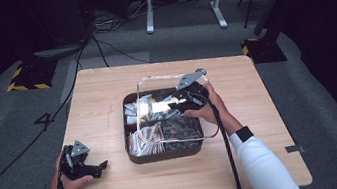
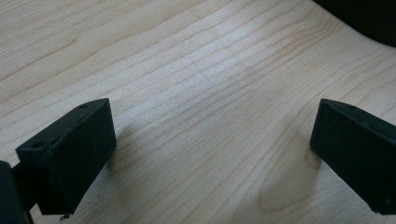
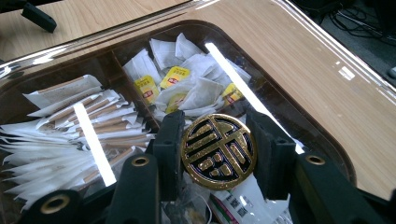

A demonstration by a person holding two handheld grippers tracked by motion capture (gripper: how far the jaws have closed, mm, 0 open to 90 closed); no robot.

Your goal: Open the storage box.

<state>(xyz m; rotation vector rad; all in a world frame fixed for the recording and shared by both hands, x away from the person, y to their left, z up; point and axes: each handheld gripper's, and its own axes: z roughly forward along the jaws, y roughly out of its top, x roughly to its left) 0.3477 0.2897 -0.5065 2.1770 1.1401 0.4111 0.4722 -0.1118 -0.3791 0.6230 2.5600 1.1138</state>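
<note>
Clear lid (image 3: pixel 299 65) sits lifted over the dark compartment tray (image 1: pixel 135 157) at table centre; its round gold-and-black knob (image 3: pixel 218 150) bears an ornamental character. Right gripper (image 3: pixel 218 154) is clamped on the knob. Left gripper (image 2: pixel 210 154), jaws wide apart, holds nothing above bare table (image 2: pixel 196 70).
</note>
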